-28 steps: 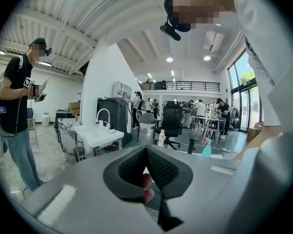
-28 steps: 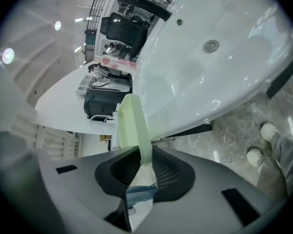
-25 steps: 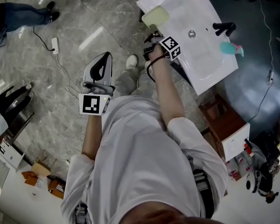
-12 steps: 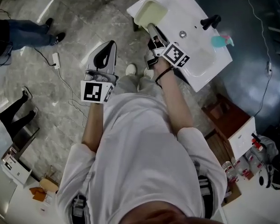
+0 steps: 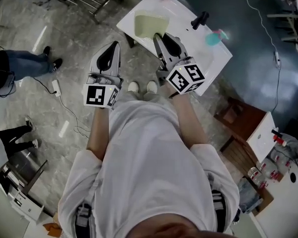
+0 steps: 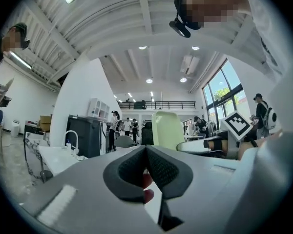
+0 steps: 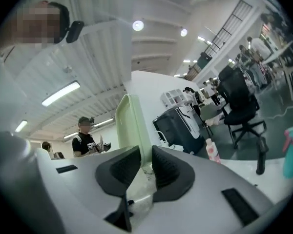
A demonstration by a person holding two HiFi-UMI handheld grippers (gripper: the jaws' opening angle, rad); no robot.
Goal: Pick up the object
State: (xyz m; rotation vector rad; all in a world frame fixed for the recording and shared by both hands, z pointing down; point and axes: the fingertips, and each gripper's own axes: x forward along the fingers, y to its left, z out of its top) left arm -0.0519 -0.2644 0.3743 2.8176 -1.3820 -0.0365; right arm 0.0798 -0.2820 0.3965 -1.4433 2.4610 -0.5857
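In right tongs [image 7: 145, 156]: pale green tray [image 7: 132, 126], clamped.

A grey marble floor [image 5: 89, 38] is seen below; tall windows [image 6: 223, 89] and round ceiling lights [image 6: 149, 81] are shown beyond.

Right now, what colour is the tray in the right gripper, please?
The tray is pale green, clearest in the right gripper view.

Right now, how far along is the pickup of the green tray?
Done: the right tool is clamped on the edge of the green tray. In hand: the tray is held upright, apparently clear of the white basin. Left: only carrying it off; the left tool is shut and empty.
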